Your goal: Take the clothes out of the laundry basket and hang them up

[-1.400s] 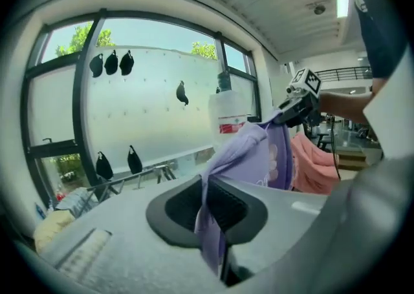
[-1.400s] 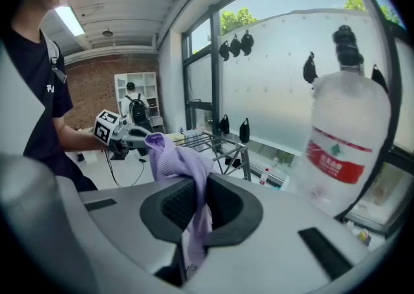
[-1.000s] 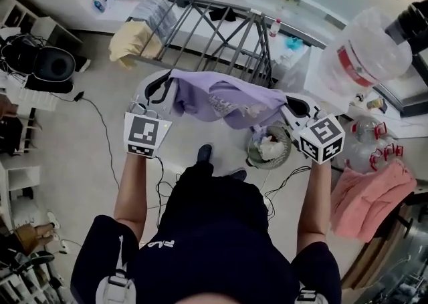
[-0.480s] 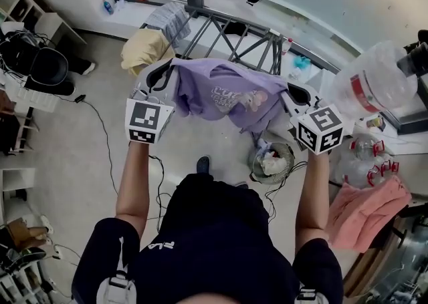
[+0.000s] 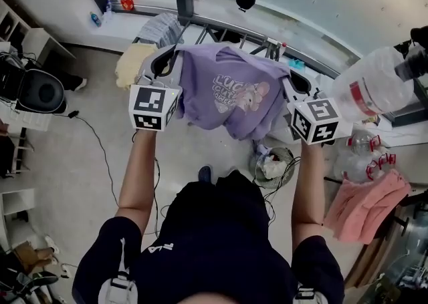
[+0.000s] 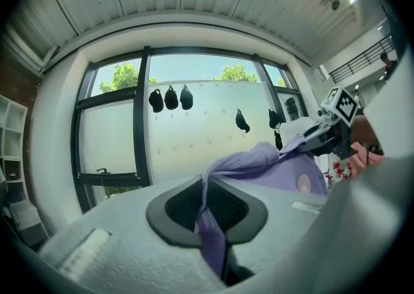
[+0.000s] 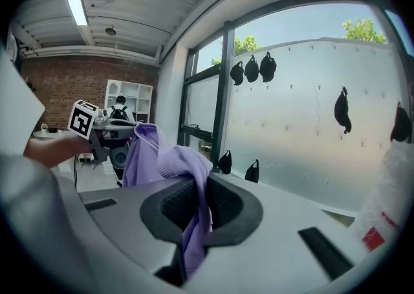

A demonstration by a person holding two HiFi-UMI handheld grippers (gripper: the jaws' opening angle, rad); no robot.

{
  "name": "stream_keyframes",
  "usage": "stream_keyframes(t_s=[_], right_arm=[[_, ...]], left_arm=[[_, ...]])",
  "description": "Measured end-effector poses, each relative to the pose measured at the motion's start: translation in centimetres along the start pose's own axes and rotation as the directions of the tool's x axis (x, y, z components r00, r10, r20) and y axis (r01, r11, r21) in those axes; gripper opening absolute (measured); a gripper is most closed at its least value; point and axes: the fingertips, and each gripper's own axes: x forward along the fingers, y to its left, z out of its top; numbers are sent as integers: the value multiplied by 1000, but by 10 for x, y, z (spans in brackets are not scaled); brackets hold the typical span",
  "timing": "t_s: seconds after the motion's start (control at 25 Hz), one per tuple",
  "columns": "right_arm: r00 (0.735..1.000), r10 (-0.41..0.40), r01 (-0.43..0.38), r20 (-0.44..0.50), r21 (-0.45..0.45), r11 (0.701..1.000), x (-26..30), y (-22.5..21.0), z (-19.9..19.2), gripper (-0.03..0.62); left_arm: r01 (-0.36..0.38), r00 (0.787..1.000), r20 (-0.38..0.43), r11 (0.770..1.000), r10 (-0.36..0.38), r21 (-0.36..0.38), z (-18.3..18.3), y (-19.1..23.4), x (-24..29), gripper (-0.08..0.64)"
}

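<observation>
Now held: purple shirt (image 5: pixel 231 95), spread in the air between the two tools, up by the drying rack (image 5: pixel 227 29)
Left gripper (image 6: pixel 208 212): jaws pressed together on one top corner of the cloth
Right gripper (image 7: pixel 194 212): jaws pinching the other top corner the same way
Step, as I judge it: carrying the shirt to the rack's rail to drape it
Doing it well: hold both pinches firm, top edge taut and level, hem past the rail before lowering
Risk: thin cloth may slip from a pinch, or the hem may snag on the struts

Purple shirt (image 5: pixel 231 99) between left tongs (image 5: pixel 172 59) and right tongs (image 5: pixel 287 81)
</observation>
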Motion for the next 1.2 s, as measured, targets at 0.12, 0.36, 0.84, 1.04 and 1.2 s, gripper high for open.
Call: stream_keyframes(t_s=[0.12, 0.36, 0.84, 1.04, 1.2], right_arm=[[999, -48, 48, 9, -11, 999, 15, -15, 6, 18], [995, -96, 96, -6, 4, 995, 56, -60, 1, 18], [996, -66, 67, -59, 10, 998, 143, -145, -15, 18], [994, -72, 73, -87, 9, 997, 178, -171, -14, 18], [990, -91, 92, -107, 9, 996, 204, -192, -12, 18]], left_arm=[[-9, 1000, 10, 1000, 9, -19, 6, 6, 25, 32], [-34, 999, 2, 998, 34, -49, 3, 13, 85, 32], [-43, 993, -111, 999, 44, 14, -25, 26, 205, 32], [-34, 988, -152, 999, 35, 10, -33, 37, 249, 32], [-10, 987, -162, 1000, 9, -9, -42, 48, 282, 32]])
